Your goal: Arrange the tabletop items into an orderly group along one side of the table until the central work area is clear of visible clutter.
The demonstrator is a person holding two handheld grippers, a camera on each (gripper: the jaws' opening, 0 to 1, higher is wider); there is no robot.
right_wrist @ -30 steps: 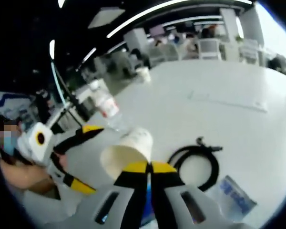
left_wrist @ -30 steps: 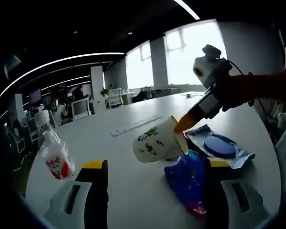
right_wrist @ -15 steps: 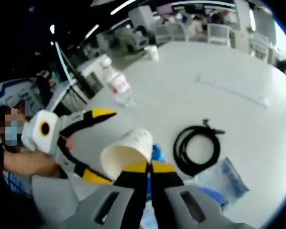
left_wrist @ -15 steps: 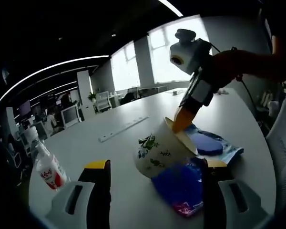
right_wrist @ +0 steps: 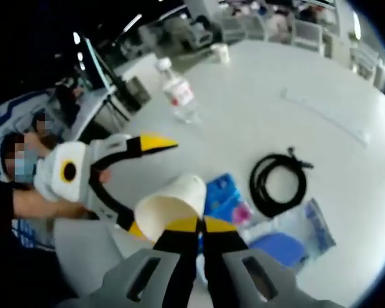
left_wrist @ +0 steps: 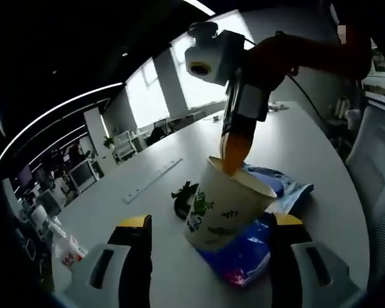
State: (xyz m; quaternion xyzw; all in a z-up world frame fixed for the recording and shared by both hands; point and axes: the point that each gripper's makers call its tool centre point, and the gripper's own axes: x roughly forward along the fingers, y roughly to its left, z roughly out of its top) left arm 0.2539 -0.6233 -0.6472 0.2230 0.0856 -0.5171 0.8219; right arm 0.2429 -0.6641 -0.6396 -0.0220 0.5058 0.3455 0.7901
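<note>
A white paper cup (left_wrist: 223, 206) with green print hangs tilted by its rim, mouth up, just above the table. My right gripper (right_wrist: 194, 224) is shut on that rim, and the cup's open mouth (right_wrist: 170, 206) sits right before its jaws. In the left gripper view the right gripper (left_wrist: 234, 151) comes down from the upper right, its orange tips pinching the rim. My left gripper (left_wrist: 210, 223) stands open, with the cup in front of the gap between its jaws. The right gripper view has the left gripper (right_wrist: 147, 186) to the cup's left, jaws spread.
Under and beside the cup lie a blue snack bag (right_wrist: 224, 196), a clear packet (right_wrist: 289, 240) with something blue inside and a coiled black cable (right_wrist: 279, 186). A plastic bottle (right_wrist: 179, 96) and a white strip (right_wrist: 324, 115) are farther out. A person sits left of the table.
The right gripper has raised the cup off the table and tipped it from lying sideways to nearly upright. Both cameras have moved, so the table looks farther away.
</note>
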